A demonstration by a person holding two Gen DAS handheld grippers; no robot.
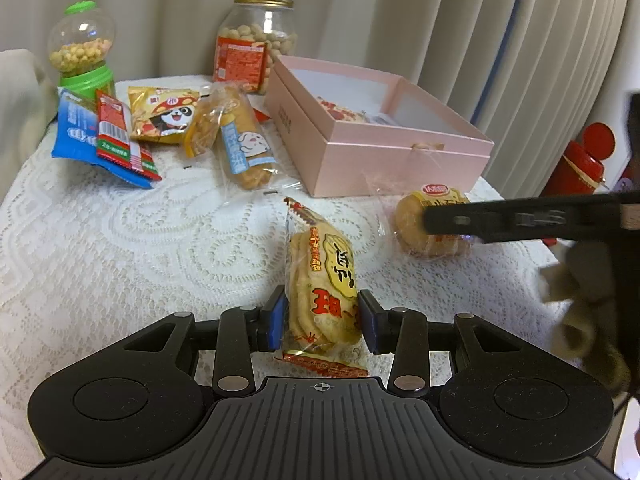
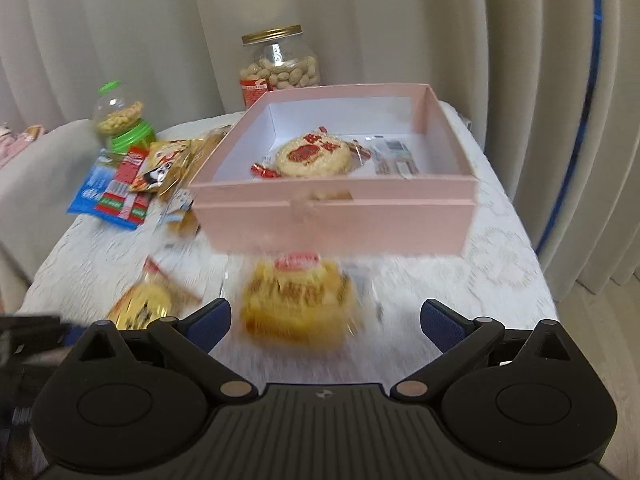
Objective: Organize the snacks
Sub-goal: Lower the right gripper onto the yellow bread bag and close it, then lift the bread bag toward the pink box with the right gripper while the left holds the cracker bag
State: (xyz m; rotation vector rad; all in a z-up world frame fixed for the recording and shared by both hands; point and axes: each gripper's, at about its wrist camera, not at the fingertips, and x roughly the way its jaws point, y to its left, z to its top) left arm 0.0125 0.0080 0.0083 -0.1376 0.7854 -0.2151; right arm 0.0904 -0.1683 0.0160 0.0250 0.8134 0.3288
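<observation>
So the biggest thing here is the table (image 1: 100, 240) with a white lace cloth over it, pushed up against pale curtains (image 1: 460, 20). Next up is the open pink box (image 2: 332, 216), sitting toward the back right of the table, with a round rice cake (image 2: 312, 156) in a clear wrapper and a small flat packet (image 2: 394, 156) lying inside it. Behind the box there's a clear jar (image 1: 258, 40) of peanuts with a gold lid, and off at the back left a green candy dispenser (image 1: 82, 48) with a clear globe. In front of that dispenser is a loose pile of snack packs (image 1: 160, 132): blue, red, a yellow one with a panda, and a long bread-type pack. The left gripper (image 1: 322, 314) has its blue pads clamped on a rice cracker pack (image 1: 322, 280), which stands on end just in front of the box. The right gripper (image 2: 326, 324) is spread wide with nothing pinched, hovering over a wrapped yellow cake (image 2: 298, 308) that lies on the cloth just in front of the box; that view is quite blurred, so no finer detail there.
</observation>
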